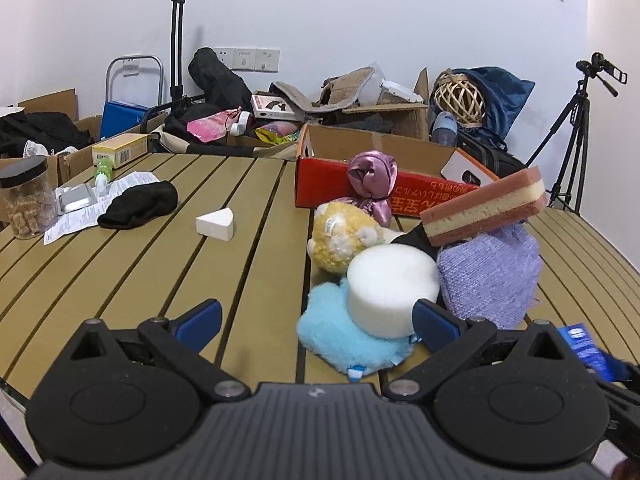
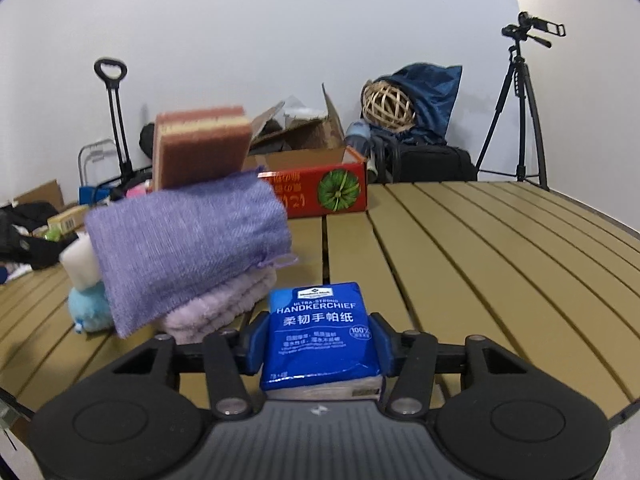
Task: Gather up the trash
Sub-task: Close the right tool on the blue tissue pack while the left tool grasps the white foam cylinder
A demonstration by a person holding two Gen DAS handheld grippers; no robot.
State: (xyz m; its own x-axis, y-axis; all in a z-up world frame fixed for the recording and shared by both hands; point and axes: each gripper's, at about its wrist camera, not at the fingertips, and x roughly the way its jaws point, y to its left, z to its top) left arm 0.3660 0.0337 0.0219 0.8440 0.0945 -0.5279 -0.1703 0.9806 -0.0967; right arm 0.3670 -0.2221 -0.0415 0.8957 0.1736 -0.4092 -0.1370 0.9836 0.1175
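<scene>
Your slatted bench (image 2: 500, 248) carries the whole job, and most of the collecting looks undone: nothing in view has visibly gone into a bin, and no bin shows. At the far edge stands the red cardboard box (image 2: 320, 192), open-topped. In front of it sits a heap: a folded purple cloth (image 2: 188, 248) over a paler lilac towel (image 2: 216, 304), a pink-and-yellow sponge (image 2: 200, 144) perched on top and tilted, a white foam disc (image 1: 390, 290) resting on a light blue plush (image 1: 344, 336), with a yellow plush toy (image 1: 340, 240) behind it. Further left lie a black cloth (image 1: 140, 204), a printed leaflet (image 1: 80, 216) with a blister pack (image 1: 76, 198) on it, and a white wedge-shaped block (image 1: 216, 222)

Your right tongs (image 2: 320, 340) have the blue handkerchief tissue pack (image 2: 320, 336) pinched between the blue pads, jaws narrowed to its width, near the bench's front edge just beside the lilac towel. The pack's long axis runs straight away from you along the tongs, printed face up, its top pointing toward the red box

Your left tongs (image 1: 316, 316) stand wide apart with nothing between them, hovering just beside the foam disc. Judging by this, one item is gripped and the rest remains
</scene>
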